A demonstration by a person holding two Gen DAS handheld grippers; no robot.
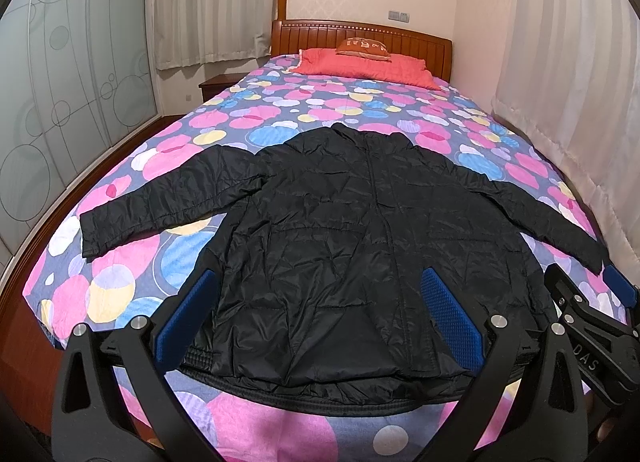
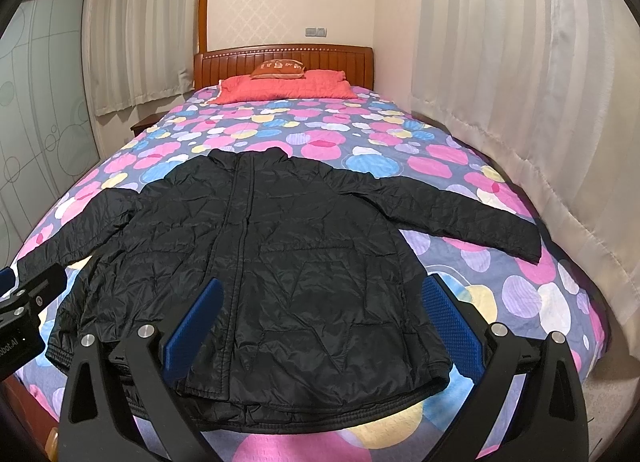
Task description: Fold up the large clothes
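Both tongs hang spread and empty above the jacket's hem: left tongs [image 1: 318, 320] over its left half, right tongs [image 2: 320, 326] over its right half. Just beyond them the black jacket [image 1: 352, 246] lies front up on the bed [image 2: 400, 166], sleeves angled out to either side, collar toward the coral pillow [image 2: 280, 88] and wooden headboard [image 2: 340, 58]. Its thin, crinkled, quilted shell looks slick and puffy, so a shallow pinch may well slip off, or a fold could spring back open. Underneath, the bubble-print bedspread seems soft and could bunch up with the cloth.
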